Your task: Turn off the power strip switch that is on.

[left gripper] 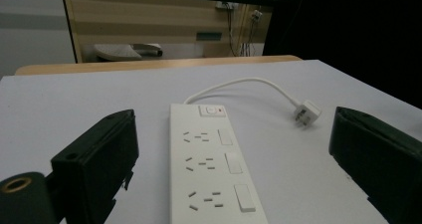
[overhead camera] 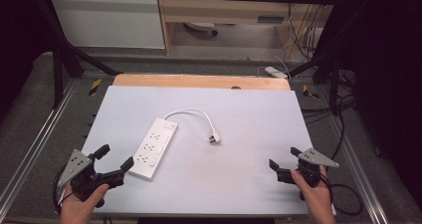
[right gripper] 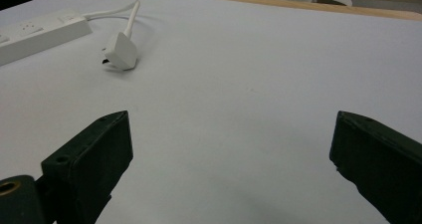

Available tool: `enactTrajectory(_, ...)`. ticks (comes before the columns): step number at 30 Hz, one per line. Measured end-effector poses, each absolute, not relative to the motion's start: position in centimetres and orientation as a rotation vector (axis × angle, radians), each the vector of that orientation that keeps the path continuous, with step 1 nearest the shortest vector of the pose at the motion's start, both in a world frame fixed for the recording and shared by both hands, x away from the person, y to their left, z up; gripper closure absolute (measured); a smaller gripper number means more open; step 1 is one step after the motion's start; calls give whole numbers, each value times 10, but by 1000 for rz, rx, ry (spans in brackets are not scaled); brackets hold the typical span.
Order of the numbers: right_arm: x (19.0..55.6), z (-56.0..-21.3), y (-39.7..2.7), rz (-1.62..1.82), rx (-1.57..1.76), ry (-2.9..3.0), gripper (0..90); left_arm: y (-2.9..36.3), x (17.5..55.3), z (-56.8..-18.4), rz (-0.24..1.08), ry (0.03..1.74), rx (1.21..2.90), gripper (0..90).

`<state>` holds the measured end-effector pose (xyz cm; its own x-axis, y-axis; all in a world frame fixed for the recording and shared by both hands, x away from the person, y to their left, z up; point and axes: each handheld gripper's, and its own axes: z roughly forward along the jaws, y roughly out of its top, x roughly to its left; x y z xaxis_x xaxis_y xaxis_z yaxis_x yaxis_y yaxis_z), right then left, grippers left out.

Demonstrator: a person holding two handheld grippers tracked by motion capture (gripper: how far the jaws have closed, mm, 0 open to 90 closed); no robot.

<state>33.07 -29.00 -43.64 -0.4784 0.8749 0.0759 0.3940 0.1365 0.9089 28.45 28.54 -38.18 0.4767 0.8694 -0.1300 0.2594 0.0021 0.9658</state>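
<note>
Both sets of jaws spread wide, nothing held. My left gripper (overhead camera: 115, 160) sits at the near left corner of the table (overhead camera: 259, 119), one jaw tip right at the near end of the power strip (overhead camera: 154, 147); can't tell if it touches. From the left gripper view the power strip (left gripper: 209, 164) runs straight away between the jaws, three sockets with a rocker beside each, main switch (left gripper: 212, 110) at the far end.

Handling guess: rigid plastic bar, light to moderate, glossy so likely slippery on the flat faces. I'd pinch across the narrow width near the near end, on the long side walls, clear of the rockers. It lies flat, so the jaw tips need to get low against the table.

Cable (overhead camera: 191, 112) loops from the far end round to the plug (overhead camera: 214, 139), lying just right of the strip. Short, springy-looking; it'll drag and swing if the strip moves. Plug (right gripper: 121, 51) is small, hard, wedge-shaped, so grab the flat sides, not the pins.

My right gripper (overhead camera: 284, 165) is at the near right edge, well apart from everything.
</note>
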Motion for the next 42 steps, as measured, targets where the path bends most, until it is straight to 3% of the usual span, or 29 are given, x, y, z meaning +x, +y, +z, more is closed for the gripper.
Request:
enactTrajectory(16,331,-437,-291,1309,1221,1935,37,281,284,-366,631,1030,1499,120)
enactTrajectory(42,331,-437,-293,1307,1235,1931,37,278,298,-348,646,1042,1510,145)
